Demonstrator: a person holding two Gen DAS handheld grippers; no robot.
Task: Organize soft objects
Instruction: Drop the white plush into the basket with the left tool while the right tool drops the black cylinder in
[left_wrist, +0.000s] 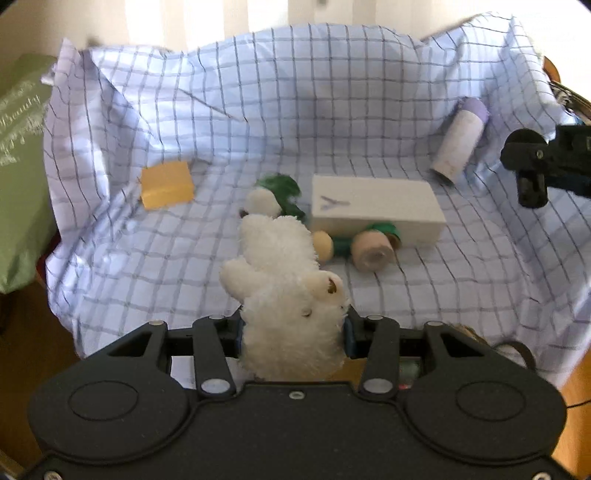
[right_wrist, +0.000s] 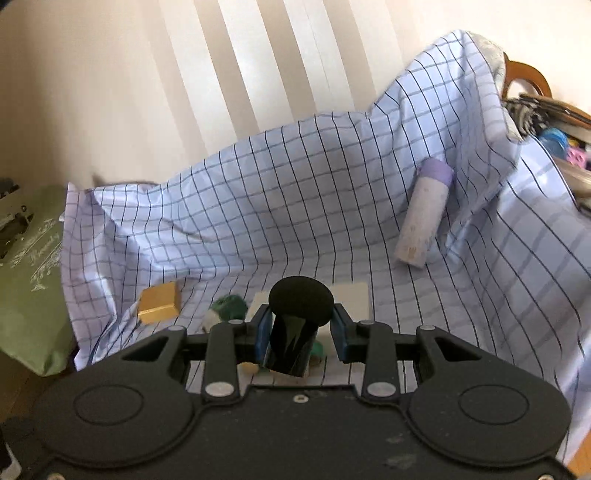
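**Both grippers loaded over the checked cloth**

Nearest the left camera, the left gripper (left_wrist: 293, 328) pinches a white plush (left_wrist: 284, 280); the right gripper (right_wrist: 300, 328) clamps a black brush (right_wrist: 295, 325). Beyond on the cloth (left_wrist: 332, 110) lie a green-and-white toy (left_wrist: 275, 194), a white block (left_wrist: 373, 208), a yellow sponge (left_wrist: 167, 184), then a lilac-capped tube (left_wrist: 461, 142)

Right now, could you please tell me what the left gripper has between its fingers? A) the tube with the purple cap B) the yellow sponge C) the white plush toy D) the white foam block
C: in the left wrist view the white plush toy sits clamped in the left gripper, while the yellow sponge, the white foam block and the purple-capped tube all lie on the checked cloth.
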